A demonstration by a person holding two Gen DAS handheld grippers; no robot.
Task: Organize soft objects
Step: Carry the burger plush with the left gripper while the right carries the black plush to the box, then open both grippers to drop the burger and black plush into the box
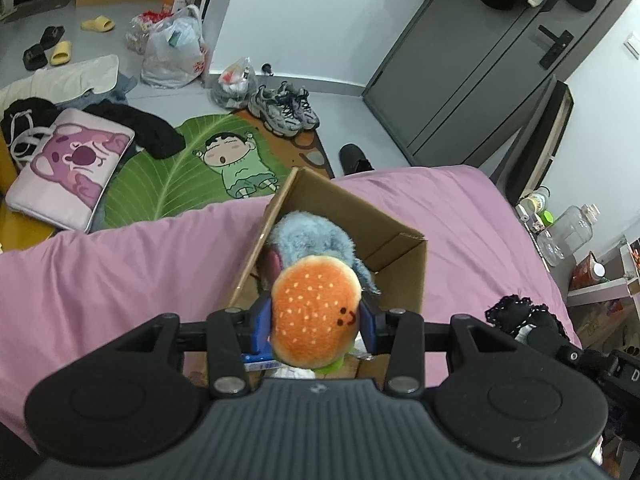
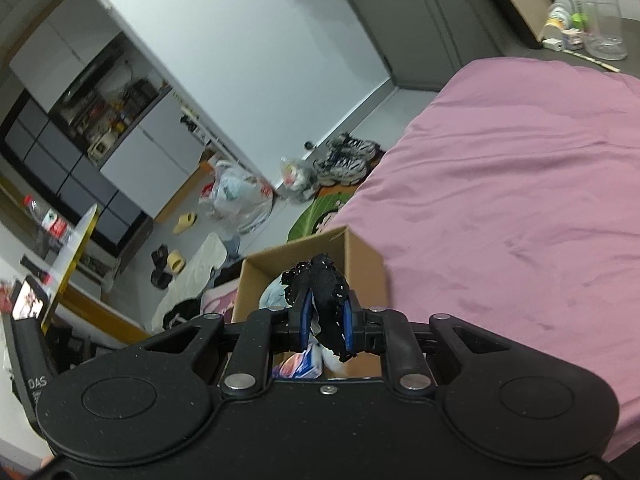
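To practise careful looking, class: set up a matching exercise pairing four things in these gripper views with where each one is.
1. burger plush
2. blue furry toy
3. black lacy item
4. cardboard box

A. on the pink bedspread
B. inside the box
C. between the left gripper's fingers
D. between the right gripper's fingers

Pairs: 1-C, 2-B, 3-D, 4-A

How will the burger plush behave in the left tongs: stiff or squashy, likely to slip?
The burger plush looks squashy and light: the left tongs pinch its sides and it bulges past the pads. Its fuzzy fabric probably grips well. Released over the cardboard box, it should drop softly, hardly rolling.
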